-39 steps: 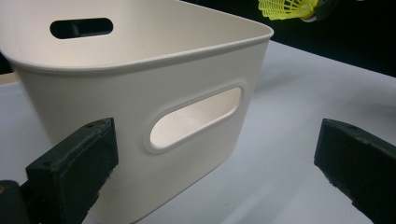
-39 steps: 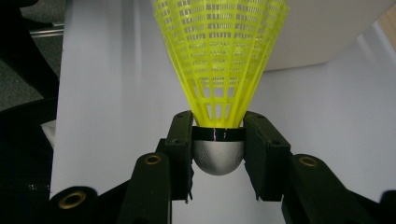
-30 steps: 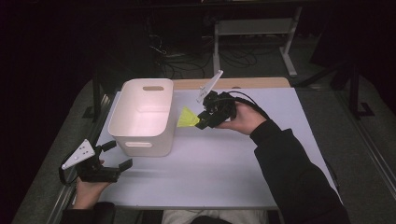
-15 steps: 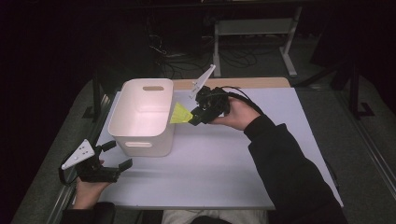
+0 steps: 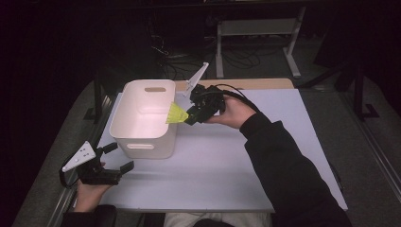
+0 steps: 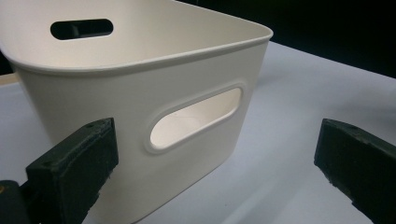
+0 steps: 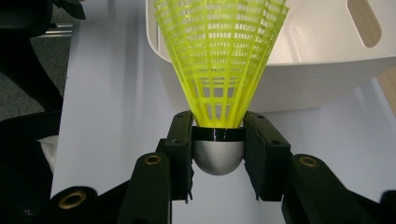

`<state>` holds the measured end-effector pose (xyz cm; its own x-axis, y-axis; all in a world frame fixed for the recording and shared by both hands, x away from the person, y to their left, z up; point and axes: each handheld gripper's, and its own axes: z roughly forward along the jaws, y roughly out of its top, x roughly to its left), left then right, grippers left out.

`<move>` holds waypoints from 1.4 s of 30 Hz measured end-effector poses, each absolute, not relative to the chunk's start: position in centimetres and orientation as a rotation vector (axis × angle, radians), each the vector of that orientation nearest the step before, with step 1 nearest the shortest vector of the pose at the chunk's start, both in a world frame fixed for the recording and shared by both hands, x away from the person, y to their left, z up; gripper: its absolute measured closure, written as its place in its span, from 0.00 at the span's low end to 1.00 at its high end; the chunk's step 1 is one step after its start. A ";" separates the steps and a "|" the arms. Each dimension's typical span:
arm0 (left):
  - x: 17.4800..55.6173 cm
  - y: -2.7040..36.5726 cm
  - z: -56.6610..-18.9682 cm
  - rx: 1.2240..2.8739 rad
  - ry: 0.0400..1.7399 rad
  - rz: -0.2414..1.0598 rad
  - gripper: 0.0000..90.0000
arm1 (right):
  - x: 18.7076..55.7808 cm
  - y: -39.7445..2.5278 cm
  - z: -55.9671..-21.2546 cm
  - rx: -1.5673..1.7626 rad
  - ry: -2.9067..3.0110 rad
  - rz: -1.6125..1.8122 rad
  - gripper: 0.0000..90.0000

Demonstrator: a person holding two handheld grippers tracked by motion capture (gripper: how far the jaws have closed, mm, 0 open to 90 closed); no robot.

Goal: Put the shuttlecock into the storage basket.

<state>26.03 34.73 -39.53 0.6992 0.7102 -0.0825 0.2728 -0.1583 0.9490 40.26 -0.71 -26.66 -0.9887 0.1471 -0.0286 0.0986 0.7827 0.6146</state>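
Observation:
A yellow plastic shuttlecock [image 5: 177,114] [image 7: 219,60] with a silver cork is clamped at its base by my right gripper [image 5: 190,117] [image 7: 218,140]. Its skirt reaches over the right rim of the white bin [image 5: 142,120] [image 7: 327,60]. My left gripper [image 5: 118,158] [image 6: 217,158] rests on the table near the bin's front left corner, jaws wide apart, nothing between them. In the left gripper view the bin's front wall [image 6: 140,88] with its handle slot is close ahead.
The white tabletop [image 5: 227,165] stretches right and in front of the bin. A wooden strip [image 5: 246,84] runs along the table's far edge. A metal stand [image 5: 257,28] and cables lie on the dark floor behind.
My right gripper has carried the shuttlecock leftward, from beside the bin to over its right rim. The left gripper has stayed put.

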 end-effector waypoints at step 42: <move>26.0 34.8 -39.5 1.727 0.787 0.463 0.00 | 41.8 4.2 -25.9 0.153 2.905 1.062 0.70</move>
<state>26.02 34.79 -39.50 0.6997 0.7092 -0.0860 0.2696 -0.1507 0.9511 41.75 4.16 -25.92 -0.9942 0.1077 -0.0081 0.0771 0.7601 0.6452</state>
